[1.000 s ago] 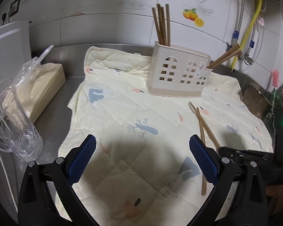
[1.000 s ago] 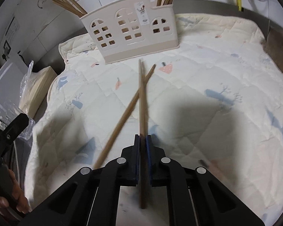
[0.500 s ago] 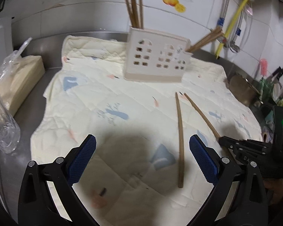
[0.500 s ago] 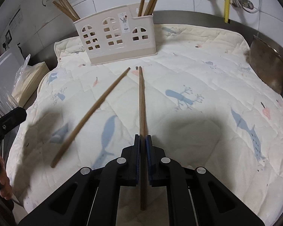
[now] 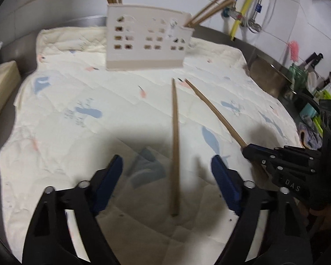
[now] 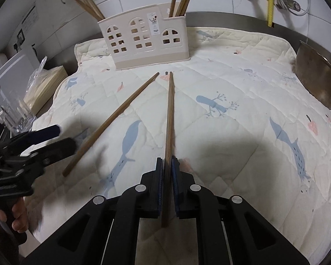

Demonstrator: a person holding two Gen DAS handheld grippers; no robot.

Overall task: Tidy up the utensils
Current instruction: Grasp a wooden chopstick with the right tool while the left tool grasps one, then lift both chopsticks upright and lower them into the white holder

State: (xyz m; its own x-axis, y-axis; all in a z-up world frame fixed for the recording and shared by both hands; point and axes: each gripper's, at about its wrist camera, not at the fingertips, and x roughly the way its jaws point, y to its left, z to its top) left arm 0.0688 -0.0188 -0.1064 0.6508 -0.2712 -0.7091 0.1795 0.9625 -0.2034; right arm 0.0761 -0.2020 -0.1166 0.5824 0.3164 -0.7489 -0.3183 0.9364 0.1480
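A beige holder with window cut-outs stands at the far side of the quilted cloth, with several brown chopsticks in it; it also shows in the right wrist view. My right gripper is shut on one chopstick that points toward the holder. A second chopstick lies loose on the cloth, between the open fingers of my left gripper. It also shows in the right wrist view, with the left gripper by its near end.
A stack of paper in plastic wrap and a clear glass sit left of the cloth. A metal pot stands at the right. Taps and hoses hang on the tiled wall behind.
My left gripper has moved right and forward, so the loose chopstick now lies between its fingers. My right gripper has kept its chopstick and drawn back slightly from the holder.
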